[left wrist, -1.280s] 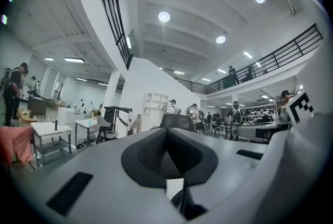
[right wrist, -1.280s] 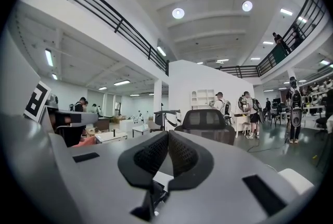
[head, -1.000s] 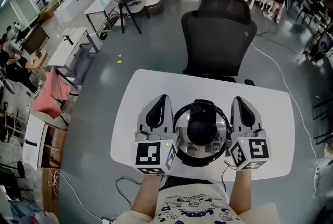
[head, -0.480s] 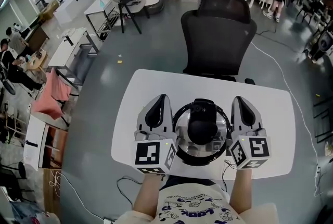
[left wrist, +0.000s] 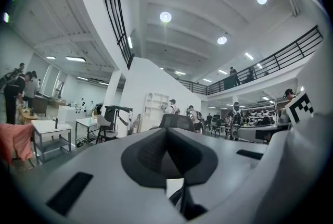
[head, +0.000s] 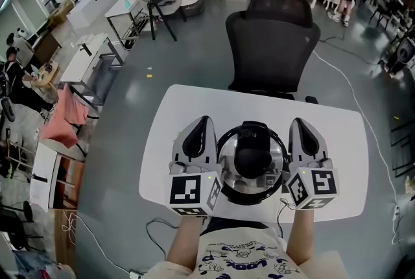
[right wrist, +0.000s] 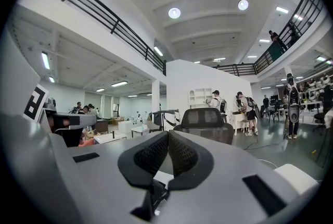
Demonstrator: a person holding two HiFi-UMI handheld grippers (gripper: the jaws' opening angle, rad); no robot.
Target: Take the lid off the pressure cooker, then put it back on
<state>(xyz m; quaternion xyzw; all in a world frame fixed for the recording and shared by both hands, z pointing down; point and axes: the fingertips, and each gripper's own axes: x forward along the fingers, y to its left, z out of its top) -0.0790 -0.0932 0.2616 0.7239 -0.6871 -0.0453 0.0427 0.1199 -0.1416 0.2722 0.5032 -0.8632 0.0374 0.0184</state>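
The cooker [head: 251,170] stands on the white table [head: 194,106] with its lid [head: 228,164] on, so what is inside is hidden. The lid is a shiny steel dome within a black rim, with a round black knob [head: 249,159] at its centre and a black handle [head: 253,133] reaching toward 12 o'clock. The left tongs [head: 202,123] lie just beside the cooker at its 9 o'clock, the right tongs [head: 299,124] at its 3 o'clock. Both point to 12 o'clock. Each pair's ribbed black pads are pressed together, pinching nothing. A black mesh chair [head: 272,44] stands past the table at 12 o'clock.
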